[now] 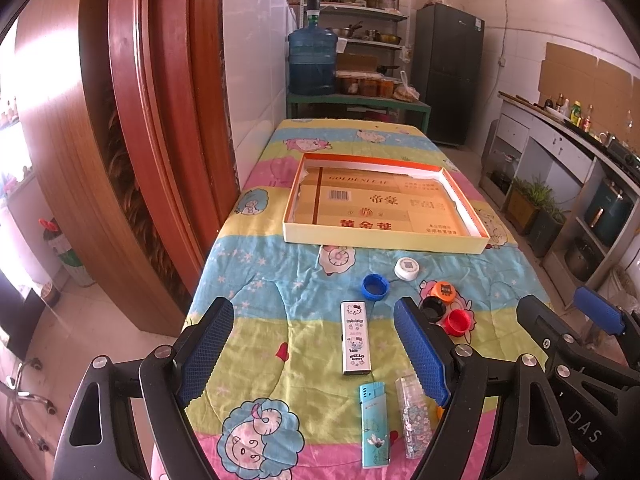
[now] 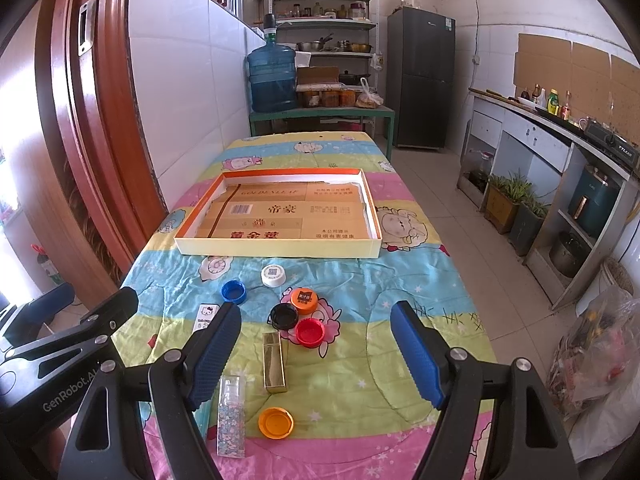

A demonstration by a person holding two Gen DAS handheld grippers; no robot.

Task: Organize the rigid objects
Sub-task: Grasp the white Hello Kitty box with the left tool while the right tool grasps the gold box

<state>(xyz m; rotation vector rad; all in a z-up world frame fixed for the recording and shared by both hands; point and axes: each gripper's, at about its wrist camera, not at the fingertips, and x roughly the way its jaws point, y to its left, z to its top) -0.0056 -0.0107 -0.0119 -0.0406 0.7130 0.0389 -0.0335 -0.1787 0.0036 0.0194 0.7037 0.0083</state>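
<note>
Lying between the spread left claw fingers: Hello Kitty case; right claw spread too.

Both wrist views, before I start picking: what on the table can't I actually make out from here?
- Gold box: absent from the left wrist view, probably behind that gripper's right finger.
- Hello Kitty case: in the right wrist view mostly hidden behind the left finger.
- Orange lid: only a sliver shows in the left view.
- Blue lighter: not visible in the right view.
- Glitter lighter: no label legible.
</note>
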